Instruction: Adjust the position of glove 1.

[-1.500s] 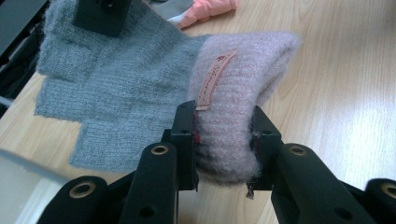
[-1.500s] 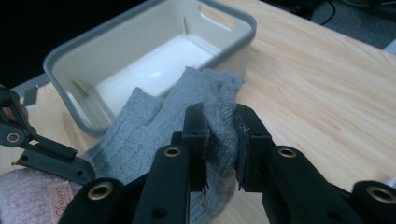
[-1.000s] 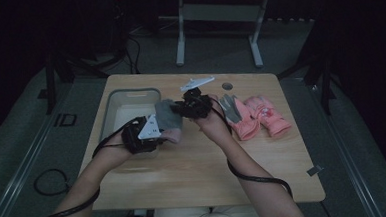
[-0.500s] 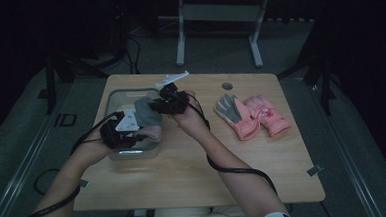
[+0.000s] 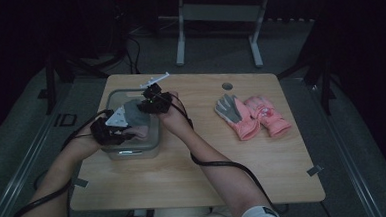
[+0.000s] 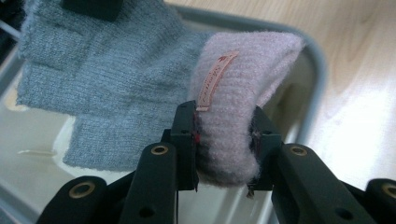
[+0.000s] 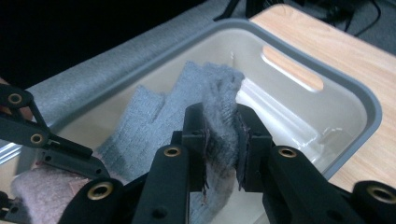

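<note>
Holding a knitted glove in each gripper, I have both hands over the clear plastic bin [image 5: 111, 97] at the left of the tabletop [image 5: 194, 168]. My left gripper [image 6: 223, 140] is clamped on the folded cuff of the pink knit glove [image 6: 243, 79], whose small sewn label lies against one jaw. My right gripper [image 7: 220, 140] is closed on a pinched fold of the grey knit glove [image 7: 154, 116], whose stubby fingers spread down toward the bin's pale floor. In the left gripper view the grey glove lies just beside the pink one, touching it along one edge, with the bin's grey rim curving behind them. In the right gripper view I can see the bin's handle slot in the far wall and my left gripper low at the left with a bit of pink knit in it. From the high view the two grippers sit close together above the bin, left [image 5: 111, 130] at its near side, right [image 5: 154, 103] at its far right corner. Well apart, at the right of the tabletop, lies a pair of pink ski gloves [image 5: 254, 116], one with its grey palm turned up.
</note>
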A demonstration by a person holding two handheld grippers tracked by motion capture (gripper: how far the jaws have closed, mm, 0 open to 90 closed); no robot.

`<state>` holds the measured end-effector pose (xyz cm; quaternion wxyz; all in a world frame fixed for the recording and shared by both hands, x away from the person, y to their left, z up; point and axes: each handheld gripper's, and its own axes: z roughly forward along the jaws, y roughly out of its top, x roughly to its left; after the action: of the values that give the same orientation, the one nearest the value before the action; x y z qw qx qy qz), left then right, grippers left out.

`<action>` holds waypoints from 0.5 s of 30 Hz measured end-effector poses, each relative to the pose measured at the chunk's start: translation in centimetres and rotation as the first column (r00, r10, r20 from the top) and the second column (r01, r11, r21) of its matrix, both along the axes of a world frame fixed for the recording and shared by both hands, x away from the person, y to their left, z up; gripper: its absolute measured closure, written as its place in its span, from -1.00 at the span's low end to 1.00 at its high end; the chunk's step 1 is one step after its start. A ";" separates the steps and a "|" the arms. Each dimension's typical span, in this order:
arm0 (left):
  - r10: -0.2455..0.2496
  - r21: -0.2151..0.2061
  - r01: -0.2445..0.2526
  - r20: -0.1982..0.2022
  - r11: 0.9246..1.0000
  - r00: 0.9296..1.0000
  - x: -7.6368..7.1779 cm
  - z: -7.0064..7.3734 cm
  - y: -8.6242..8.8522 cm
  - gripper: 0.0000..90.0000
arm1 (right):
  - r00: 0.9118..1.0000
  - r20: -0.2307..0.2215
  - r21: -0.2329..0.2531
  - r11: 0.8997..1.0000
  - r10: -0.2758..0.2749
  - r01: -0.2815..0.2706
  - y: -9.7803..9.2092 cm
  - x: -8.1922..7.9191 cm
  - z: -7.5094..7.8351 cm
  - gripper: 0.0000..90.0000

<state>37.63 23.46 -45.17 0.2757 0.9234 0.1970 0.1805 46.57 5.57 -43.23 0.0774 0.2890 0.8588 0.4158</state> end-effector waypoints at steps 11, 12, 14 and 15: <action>0.015 0.086 -0.007 -0.092 0.996 0.996 3.1 -2.0 -1.1 0.53 | 0.998 -0.049 -0.054 0.997 -0.050 0.047 1.1 2.7 -3.4 0.66; 0.014 0.091 -0.006 -0.097 0.996 0.995 3.3 -2.1 -1.2 0.53 | 0.997 -0.050 -0.057 0.997 -0.054 0.051 1.1 2.8 -3.6 0.64; 0.014 0.098 -0.004 -0.106 0.995 0.994 3.7 -2.3 -1.4 0.53 | 0.997 -0.052 -0.058 0.997 -0.055 0.052 0.9 2.9 -3.8 0.62; 0.013 0.100 -0.001 -0.115 0.995 0.993 4.0 -2.4 -1.5 0.53 | 0.997 -0.052 -0.060 0.997 -0.056 0.052 0.9 3.0 -3.9 0.57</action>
<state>41.62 21.92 -47.56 0.2168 0.9441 0.2067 0.1375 49.55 6.47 -47.14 0.0742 0.3207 0.8643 0.3803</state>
